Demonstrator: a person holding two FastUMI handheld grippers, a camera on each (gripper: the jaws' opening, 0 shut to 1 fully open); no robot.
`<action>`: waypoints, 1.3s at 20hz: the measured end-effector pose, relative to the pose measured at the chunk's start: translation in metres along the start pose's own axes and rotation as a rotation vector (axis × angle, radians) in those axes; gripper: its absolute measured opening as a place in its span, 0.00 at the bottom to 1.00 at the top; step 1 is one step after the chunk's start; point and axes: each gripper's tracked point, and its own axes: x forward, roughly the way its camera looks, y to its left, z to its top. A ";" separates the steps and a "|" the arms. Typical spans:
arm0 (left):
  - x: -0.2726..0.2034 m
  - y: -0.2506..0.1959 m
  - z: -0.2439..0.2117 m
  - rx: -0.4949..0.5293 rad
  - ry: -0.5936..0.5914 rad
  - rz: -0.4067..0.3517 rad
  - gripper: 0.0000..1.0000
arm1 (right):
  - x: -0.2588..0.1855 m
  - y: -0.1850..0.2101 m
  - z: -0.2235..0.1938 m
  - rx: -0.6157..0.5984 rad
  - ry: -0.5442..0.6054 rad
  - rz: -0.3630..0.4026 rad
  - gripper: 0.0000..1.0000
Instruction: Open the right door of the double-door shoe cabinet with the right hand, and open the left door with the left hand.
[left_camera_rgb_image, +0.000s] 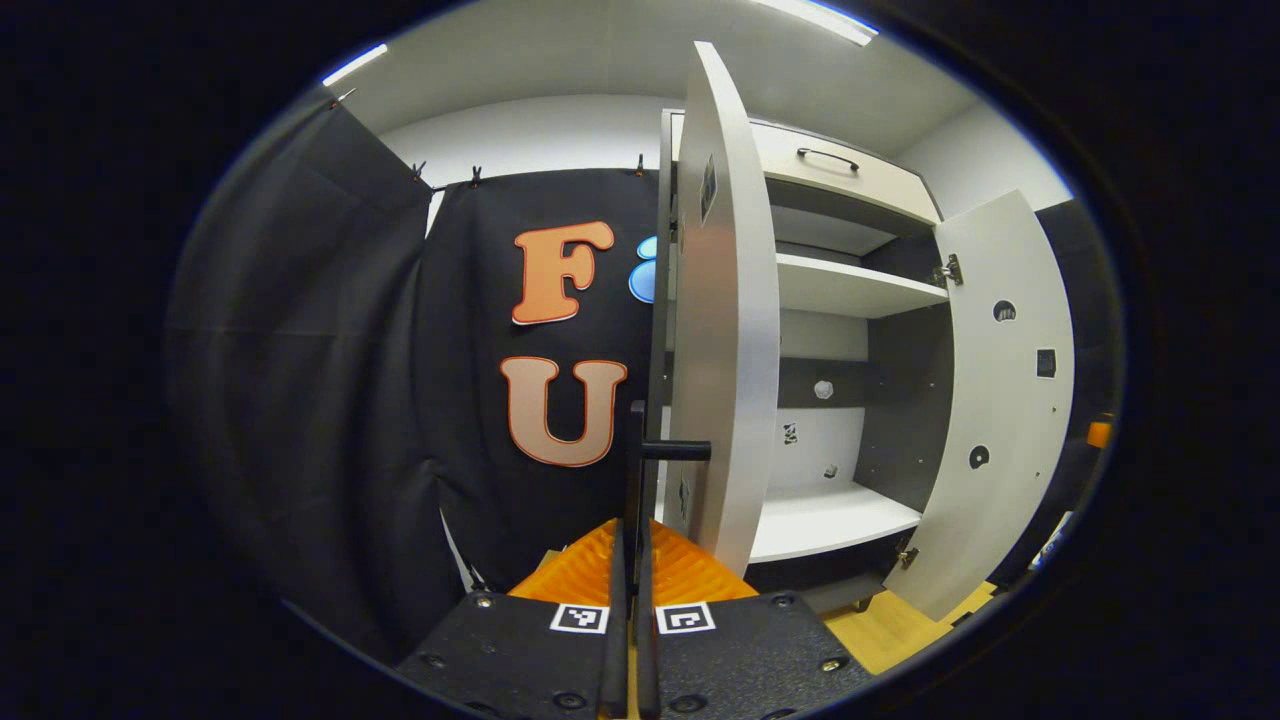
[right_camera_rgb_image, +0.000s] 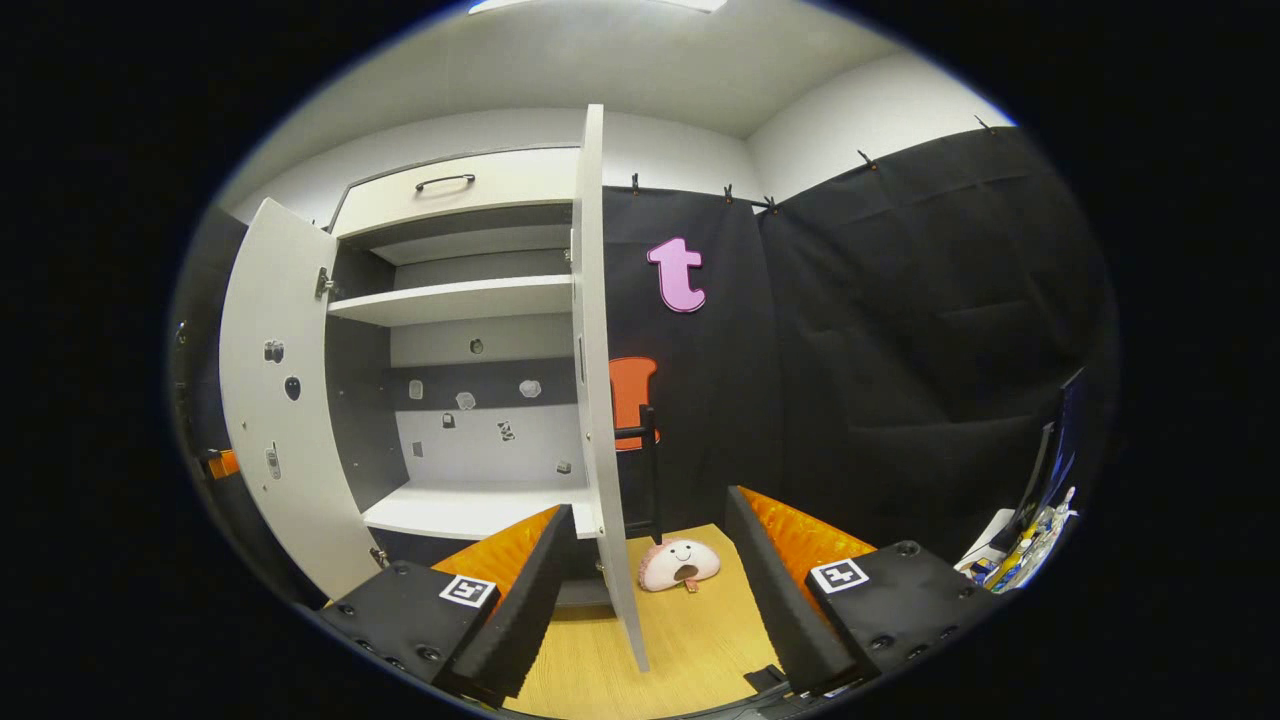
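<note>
The double-door shoe cabinet (left_camera_rgb_image: 850, 290) stands against the booth wall with both doors swung out. In the left gripper view, the left door (left_camera_rgb_image: 725, 310) shows nearly edge-on at the centre, and its black bar handle (left_camera_rgb_image: 640, 470) runs down between the closed-together fingers of the left hand-held gripper (left_camera_rgb_image: 632, 560), which are clamped on it. The right door (left_camera_rgb_image: 1000, 400) hangs wide open at the far side. Inside, a white upper shelf (left_camera_rgb_image: 850, 285) and a white bottom shelf (left_camera_rgb_image: 830, 520) are bare of shoes; small stickers or fittings dot the back panel (left_camera_rgb_image: 825, 390). Above the doors sits a drawer front with a dark handle (left_camera_rgb_image: 828, 157).

In the right gripper view, the right hand-held gripper (right_camera_rgb_image: 650, 560) has its fingers spread wide apart, with the right door's free edge (right_camera_rgb_image: 600, 400) standing between them, touching neither. That door's black handle (right_camera_rgb_image: 650, 460) is on its outer face. A small pink plush toy (right_camera_rgb_image: 678, 563) lies on the wooden floor (right_camera_rgb_image: 690, 640) just beyond the door's lower corner. A cluttered surface (right_camera_rgb_image: 1020, 560) sits at the far right edge.
</note>
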 end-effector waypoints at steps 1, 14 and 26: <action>-0.001 -0.002 0.000 -0.007 0.001 -0.012 0.00 | -0.001 0.002 -0.001 0.000 0.004 0.005 0.99; -0.046 -0.006 0.020 0.085 -0.002 0.001 0.66 | 0.000 0.008 0.003 -0.016 0.039 0.021 0.99; -0.052 -0.028 0.018 0.019 0.002 -0.032 0.97 | -0.001 0.016 0.006 -0.042 0.017 0.050 0.98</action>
